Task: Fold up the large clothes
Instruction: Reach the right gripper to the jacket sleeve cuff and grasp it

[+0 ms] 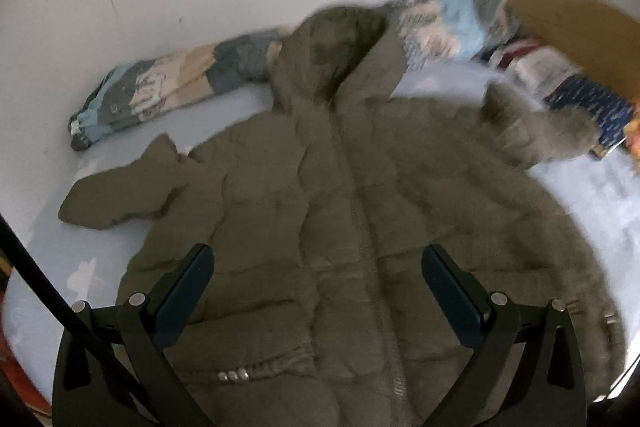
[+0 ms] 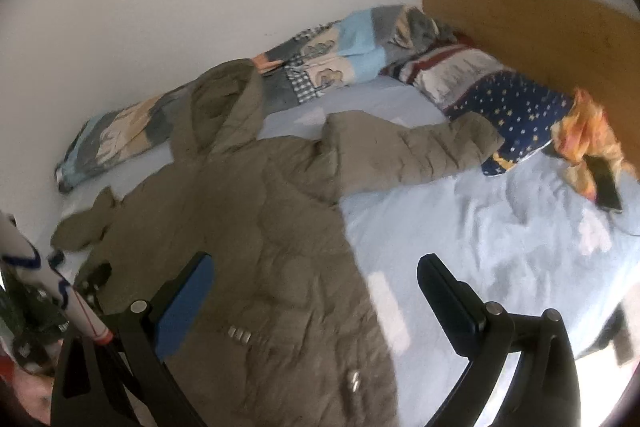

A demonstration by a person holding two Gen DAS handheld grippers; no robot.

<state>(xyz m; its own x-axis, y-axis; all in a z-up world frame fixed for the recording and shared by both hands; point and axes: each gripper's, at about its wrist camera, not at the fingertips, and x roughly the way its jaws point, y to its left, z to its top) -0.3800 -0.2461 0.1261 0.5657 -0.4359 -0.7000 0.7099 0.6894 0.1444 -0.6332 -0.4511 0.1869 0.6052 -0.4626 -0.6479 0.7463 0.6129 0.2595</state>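
1. Bed [image 2: 500,247], pale blue sheet: olive puffer coat [image 1: 320,207] lies front-up, hood toward wall, sleeves spread.
2. Left gripper [image 1: 318,267] and right gripper [image 2: 314,275] hover wide apart, empty.
3. Suggest pinching a sleeve [image 2: 420,151] cuff and folding it inward; padding likely springs back.

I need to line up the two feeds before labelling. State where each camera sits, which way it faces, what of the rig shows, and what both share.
Left wrist: above the olive hooded puffer jacket, facing the hood and wall; the left gripper fingers spread wide, empty.
Right wrist: over the jacket's hem edge, facing the wooden headboard and phone; the right gripper open, empty.
Shared: jacket, patchwork blanket, light-blue sheet.
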